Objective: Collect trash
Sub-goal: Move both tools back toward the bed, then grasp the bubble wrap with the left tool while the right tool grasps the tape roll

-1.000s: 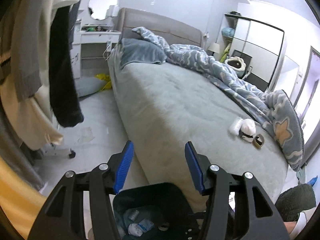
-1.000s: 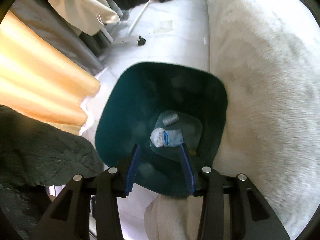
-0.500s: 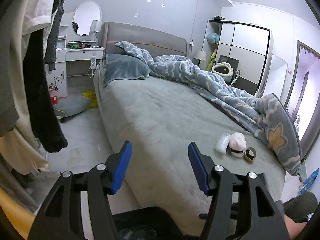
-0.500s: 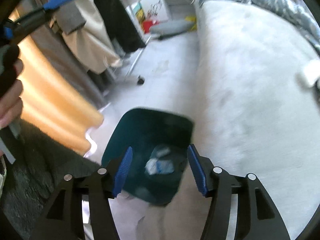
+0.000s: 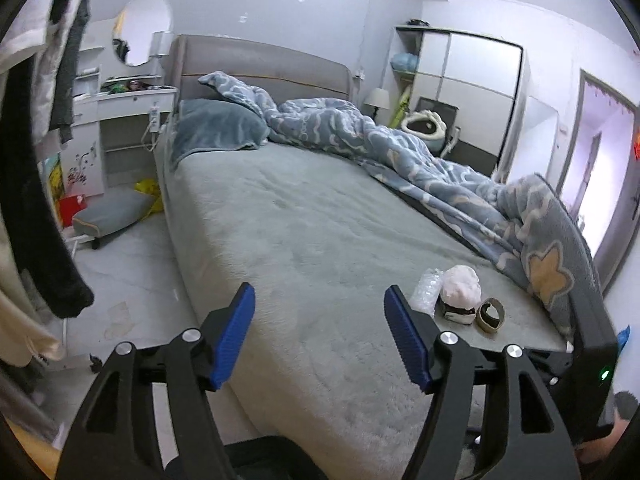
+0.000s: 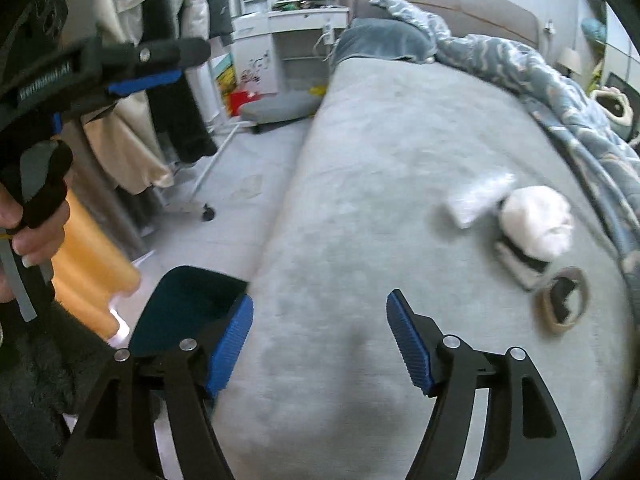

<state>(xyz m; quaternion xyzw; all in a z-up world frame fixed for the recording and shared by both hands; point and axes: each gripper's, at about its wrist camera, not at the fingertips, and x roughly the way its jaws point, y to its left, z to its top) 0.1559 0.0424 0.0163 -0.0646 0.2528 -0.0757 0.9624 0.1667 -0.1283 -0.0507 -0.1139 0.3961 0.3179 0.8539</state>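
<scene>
Both grippers lifted off bin [image 6: 180,312], jaws opening, empty; trash pile [image 6: 536,224] ahead-right of right gripper [image 6: 320,340]

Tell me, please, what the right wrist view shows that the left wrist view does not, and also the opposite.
Only the right wrist view shows the open top of the dark green bin on the floor beside the bed, and a hand holding the left gripper.

Only the left wrist view shows the wardrobe and the doorway.

Both show the clear wrapper, white wad and tape ring on the bed. Both grippers' jaws are opening, with nothing between them.
</scene>
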